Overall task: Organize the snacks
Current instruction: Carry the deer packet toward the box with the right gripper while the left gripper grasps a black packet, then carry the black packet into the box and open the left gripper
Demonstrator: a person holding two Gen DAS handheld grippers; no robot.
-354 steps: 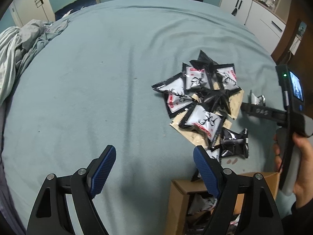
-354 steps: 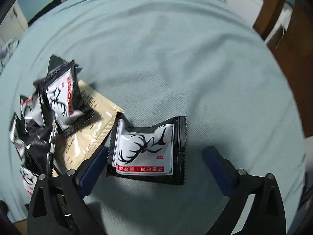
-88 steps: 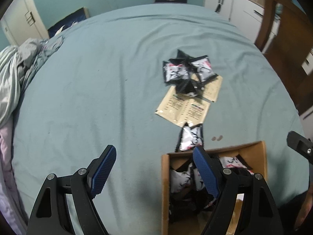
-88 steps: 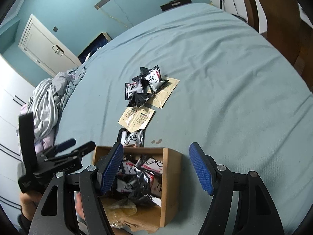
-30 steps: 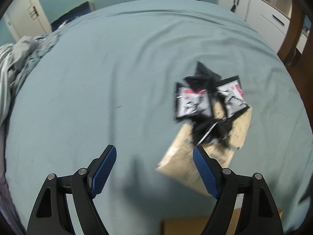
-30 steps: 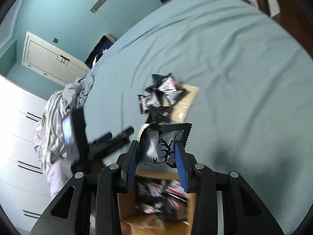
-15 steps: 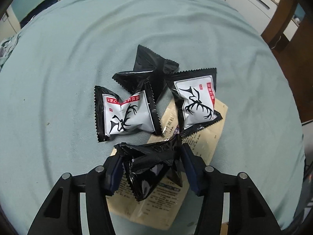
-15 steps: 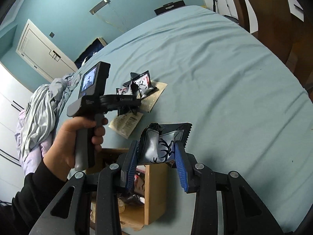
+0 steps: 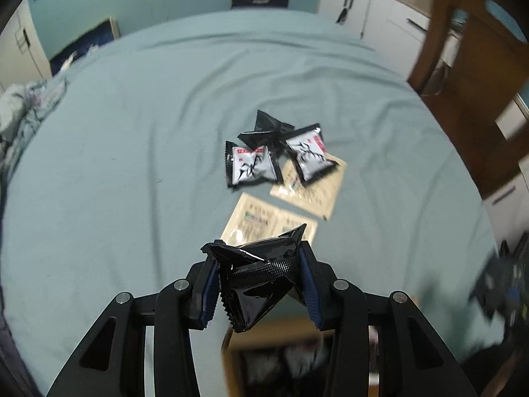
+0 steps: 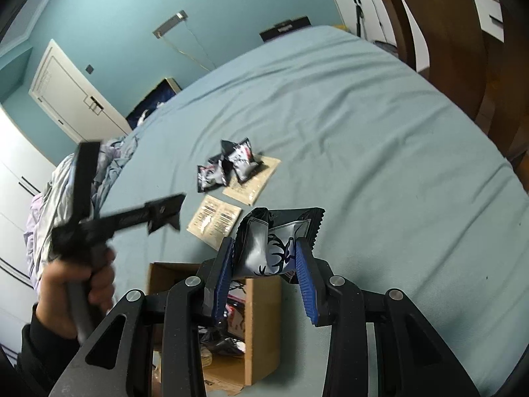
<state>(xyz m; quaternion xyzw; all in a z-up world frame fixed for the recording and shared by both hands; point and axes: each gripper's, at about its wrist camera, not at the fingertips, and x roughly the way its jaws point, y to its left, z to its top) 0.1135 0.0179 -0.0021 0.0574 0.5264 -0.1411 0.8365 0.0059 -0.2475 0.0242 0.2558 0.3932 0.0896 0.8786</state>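
My left gripper, jaws closing, pinches a black snack packet; my right gripper clamps a deer-printed packet above the cardboard box.

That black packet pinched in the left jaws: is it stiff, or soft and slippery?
The black packet probably crumples easily: it is creased and folded between the closing jaws of the left gripper. Its glossy film suggests it could slip. It looks light, hanging from the pinch alone, clear of the bed.

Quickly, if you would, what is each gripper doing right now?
Left gripper: closing on a black snack packet, already pinched between its pads.
Right gripper: shut on a silver snack packet.
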